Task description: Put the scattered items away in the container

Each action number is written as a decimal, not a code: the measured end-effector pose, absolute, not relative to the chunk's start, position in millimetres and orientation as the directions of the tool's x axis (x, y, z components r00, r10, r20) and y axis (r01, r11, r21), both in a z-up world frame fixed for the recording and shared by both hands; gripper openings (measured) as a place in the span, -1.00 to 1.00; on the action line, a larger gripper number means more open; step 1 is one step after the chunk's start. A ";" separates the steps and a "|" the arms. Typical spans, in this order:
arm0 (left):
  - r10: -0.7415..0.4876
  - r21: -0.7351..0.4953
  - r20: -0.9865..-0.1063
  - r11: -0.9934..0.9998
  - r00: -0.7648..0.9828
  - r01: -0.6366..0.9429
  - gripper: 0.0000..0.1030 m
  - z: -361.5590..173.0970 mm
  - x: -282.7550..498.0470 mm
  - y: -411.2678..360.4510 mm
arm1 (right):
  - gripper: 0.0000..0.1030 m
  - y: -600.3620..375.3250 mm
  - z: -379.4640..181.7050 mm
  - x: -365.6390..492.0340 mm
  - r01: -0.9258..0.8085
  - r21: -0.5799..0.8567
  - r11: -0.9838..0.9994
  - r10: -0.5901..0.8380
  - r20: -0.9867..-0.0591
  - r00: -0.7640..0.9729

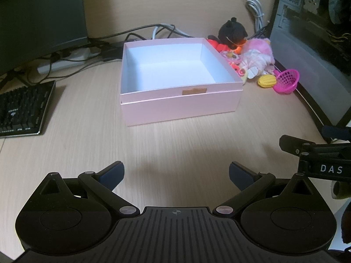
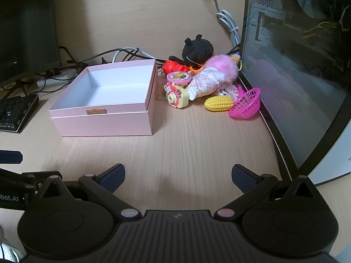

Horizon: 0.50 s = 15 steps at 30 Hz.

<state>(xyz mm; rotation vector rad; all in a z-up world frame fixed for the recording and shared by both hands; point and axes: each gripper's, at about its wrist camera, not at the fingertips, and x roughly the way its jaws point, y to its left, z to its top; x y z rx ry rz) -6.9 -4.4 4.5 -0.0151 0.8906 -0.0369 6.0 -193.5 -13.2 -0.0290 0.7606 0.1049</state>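
Observation:
An empty pink box (image 1: 182, 106) (image 2: 105, 123) with a white inside stands on the wooden desk. Right of it lies a heap of toys: a black plush (image 2: 197, 50) (image 1: 233, 30), a pink-haired doll (image 2: 212, 76) (image 1: 258, 59), a red toy (image 2: 175, 66), a round pink case (image 2: 178, 78), a toy camera (image 2: 176, 97), a yellow corn (image 2: 218, 103) (image 1: 266, 81) and a pink basket (image 2: 246, 106) (image 1: 287, 81). My left gripper (image 1: 175, 174) is open well short of the box. My right gripper (image 2: 178, 175) is open too, nothing between its fingers.
A black keyboard (image 1: 24, 109) (image 2: 15, 111) lies at the left, under a dark monitor (image 1: 41, 15). Cables (image 1: 144, 31) run behind the box. A glass-sided computer case (image 2: 302, 70) (image 1: 316, 50) stands right against the toys. The right gripper's finger (image 1: 302, 146) shows at the left view's edge.

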 end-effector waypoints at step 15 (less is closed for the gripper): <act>-0.039 -0.027 -0.760 0.999 0.648 0.028 1.00 8.5 -8.2 -4.0 | 1.00 -191.3 -10.4 5.3 -0.112 0.010 0.994 0.089 -0.677 0.731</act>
